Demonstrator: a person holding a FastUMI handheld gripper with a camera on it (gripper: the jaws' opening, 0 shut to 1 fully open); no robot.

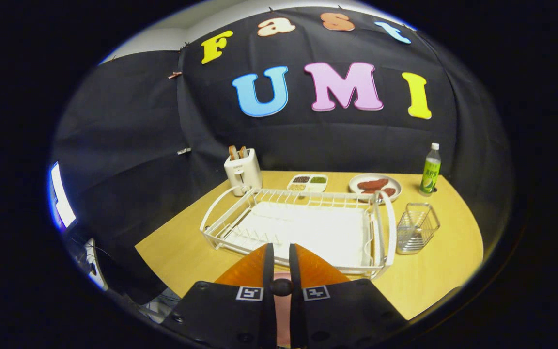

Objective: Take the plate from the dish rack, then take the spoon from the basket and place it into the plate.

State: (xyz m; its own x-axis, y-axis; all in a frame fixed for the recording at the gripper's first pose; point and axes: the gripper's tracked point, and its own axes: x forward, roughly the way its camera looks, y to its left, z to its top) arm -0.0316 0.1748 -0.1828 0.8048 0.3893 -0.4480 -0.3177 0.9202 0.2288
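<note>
Claw [281, 246] fingers are drawn almost together, with only a narrow slit between them, and they grip nothing I can make out. They hang above the near edge of the wooden table [177, 252] and point at the white wire dish rack [389, 228], which lies just ahead of the tips.

The rack's white drip tray shows through the wires. The only round plate [352, 184] in view sits beyond the rack's far right corner and carries brown-red pieces. Whether it is the plate meant, I cannot tell.

A small wire basket [417, 228] stands just beside the rack's right end. At this size I cannot tell if a spoon is in it.

Further back stand a white toaster [242, 170], a divided snack tray [308, 182] and a green-labelled bottle [430, 169].

The step in hand looks like the very first one, the approach to the plate. To do it well, the fingers should spread wide before they go in. They should cross above the rack's raised handle, not through the wires, and come at the plate's rim squarely so that both fingers close on it. Tipping the plate should be avoided.
</note>
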